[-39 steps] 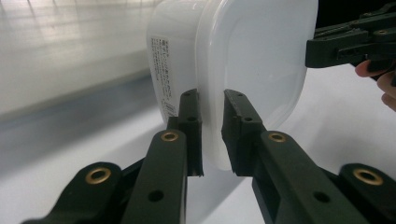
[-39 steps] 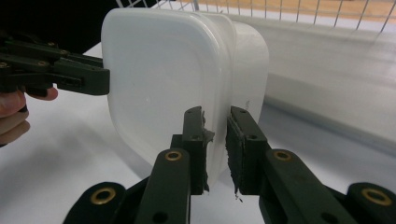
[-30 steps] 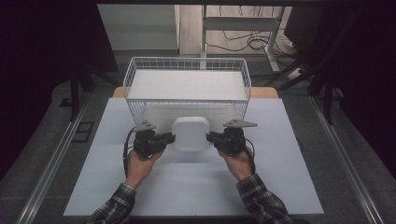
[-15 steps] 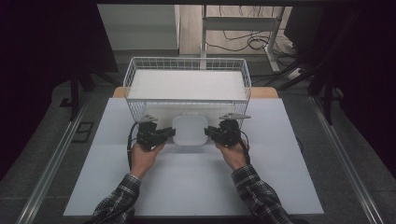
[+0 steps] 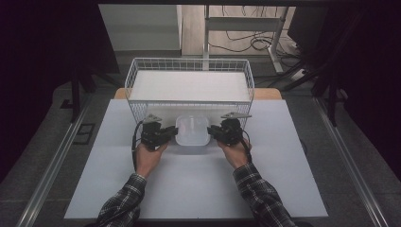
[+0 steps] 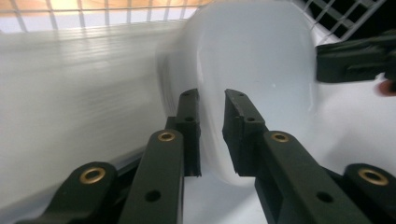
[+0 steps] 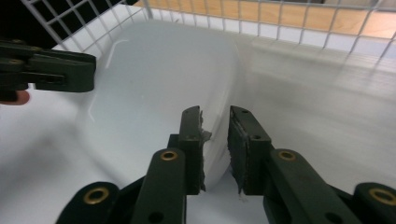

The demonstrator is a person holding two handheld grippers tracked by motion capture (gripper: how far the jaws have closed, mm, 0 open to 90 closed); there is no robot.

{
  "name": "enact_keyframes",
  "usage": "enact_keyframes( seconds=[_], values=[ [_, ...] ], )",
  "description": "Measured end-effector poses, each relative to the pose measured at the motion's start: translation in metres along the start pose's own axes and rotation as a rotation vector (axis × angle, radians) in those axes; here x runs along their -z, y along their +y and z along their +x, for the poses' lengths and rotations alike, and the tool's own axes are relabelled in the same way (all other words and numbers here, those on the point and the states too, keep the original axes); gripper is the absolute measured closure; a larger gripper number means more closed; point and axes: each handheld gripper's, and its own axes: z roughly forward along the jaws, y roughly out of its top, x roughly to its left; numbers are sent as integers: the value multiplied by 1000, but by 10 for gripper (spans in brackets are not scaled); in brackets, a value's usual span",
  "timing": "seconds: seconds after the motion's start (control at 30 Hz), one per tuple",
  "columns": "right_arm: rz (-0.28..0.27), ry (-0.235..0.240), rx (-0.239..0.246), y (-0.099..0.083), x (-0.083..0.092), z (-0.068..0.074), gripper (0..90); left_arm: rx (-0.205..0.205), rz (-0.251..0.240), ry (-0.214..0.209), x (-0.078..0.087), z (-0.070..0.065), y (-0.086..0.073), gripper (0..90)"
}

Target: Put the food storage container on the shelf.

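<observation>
Nearest to us in the high view, two plaid sleeves come in from six o'clock, cut off at the bottom edge, and each bare hand wraps a black gripper so that much of the tool's body is hidden. The left gripper (image 5: pixel 173 134) sits at nine o'clock of a white plastic tub (image 5: pixel 192 131), the right gripper (image 5: pixel 212 133) at three o'clock of it, and from this height we cannot make out where the fingertips end against the rim. The left gripper view is clearer: its two jaws straddle the tub's (image 6: pixel 252 60) rim wall, one inside and one outside, with a sliver of space showing on either side, so we read the left gripper (image 6: pixel 211 99) as slackened around the rim, not pinching it. In the right gripper view the right gripper (image 7: pixel 215 116) stands the same way over the tub's (image 7: pixel 159 79) opposite rim; frayed padding on one jaw blurs the contact, yet the pads look just apart from the plastic, so released as well. Each of these views catches the other gripper across the tub, cropped at the frame edge. The tub rests on the white table sheet (image 5: pixel 198 184), directly at six o'clock of the white wire basket (image 5: pixel 189 64), whose front mesh it seems to touch or nearly touch; we cannot tell which. Beyond the basket, at twelve o'clock, lie floor cables, dim and indistinct.
</observation>
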Motion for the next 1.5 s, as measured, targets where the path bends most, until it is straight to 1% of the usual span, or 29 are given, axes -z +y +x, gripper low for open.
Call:
enact_keyframes(
  seconds=[0.1, 0.3, 0.43, 0.53, 0.6, 0.63, 0.67, 0.73, 0.77, 0.8, 0.83, 0.87, 0.9, 0.93, 0.97, 1.0, 1.03, 1.07, 1.1, 1.13, 1.2, 1.23, 1.27, 1.3, 1.33, 1.37, 1.4, 1.43, 1.5],
  values=[
    [-18, -3, -15, 3, -2, -2, 737, 30, -21, -1, -2, 3, 1, 721],
    [-37, -30, -13, 10, -8, -6, 714, 46, -50, 17, -8, 10, 7, 667],
    [-38, -41, -40, 15, -12, -9, 699, 39, -49, 29, -12, 12, 12, 625],
    [-37, -55, -10, 18, -10, -9, 708, 25, -66, 20, -7, 10, 14, 576],
    [-43, -45, 1, 18, -6, -8, 742, 22, -68, 12, -2, 10, 14, 522],
    [-45, -15, 17, 16, 0, -7, 810, 24, -66, 6, 1, 9, 12, 471],
    [-45, -15, 17, 16, 0, -7, 810, 19, -61, -7, 4, 8, 11, 471],
    [-41, 32, 38, 11, 9, -3, 884, 23, -53, -36, 9, 7, 4, 358],
    [-41, 42, 52, 9, 12, 0, 889, 16, -56, -51, 16, 4, -4, 319],
    [-41, 42, 52, 9, 12, 0, 889, 16, -56, -51, 16, 4, -4, 279],
    [-37, 55, 73, 4, 17, 5, 891, 17, -51, -70, 20, 3, -9, 246],
    [-37, 55, 73, 4, 17, 5, 891, 9, -44, -83, 23, 2, -13, 246],
    [-27, 85, 75, 0, 20, 10, 891, -11, -37, -101, 31, -3, -22, 193],
    [-27, 85, 75, 0, 20, 10, 891, -11, -37, -101, 31, -3, -22, 163],
    [-10, 116, 89, -5, 22, 17, 890, -28, -27, -103, 36, -7, -29, 127],
    [-5, 127, 97, -7, 23, 21, 890, -61, -15, -100, 45, -13, -38, 97],
    [-5, 127, 97, -7, 23, 21, 890, -61, -15, -100, 45, -13, -38, 86],
    [-1, 139, 104, -9, 24, 25, 888, -83, -11, -95, 49, -17, -42, 86],
    [0, 157, 119, -14, 24, 31, 885, -128, -4, -84, 57, -23, -50, 58],
    [6, 166, 135, -17, 22, 35, 884, -128, -4, -84, 57, -23, -50, 52],
    [27, 172, 159, -20, 18, 42, 884, -203, 8, -38, 67, -34, -64, 37],
    [42, 170, 179, -22, 14, 46, 884, -223, 5, -23, 70, -36, -67, 34],
    [42, 170, 179, -22, 14, 46, 884, -223, 5, -23, 70, -36, -67, 33],
    [54, 162, 206, -24, 8, 50, 885, -266, 11, 3, 77, -41, -78, 29],
    [54, 162, 206, -24, 8, 50, 885, -266, 11, 3, 77, -41, -78, 29],
    [69, 159, 218, -26, 0, 52, 886, -278, 26, 0, 80, -43, -87, 29],
    [74, 153, 223, -27, -3, 53, 886, -278, 26, 0, 80, -43, -87, 30],
    [77, 150, 221, -28, -8, 52, 886, -276, 52, -20, 84, -46, -96, 30],
    [78, 145, 221, -28, -11, 52, 887, -278, 58, -22, 85, -47, -99, 30]
  ],
)
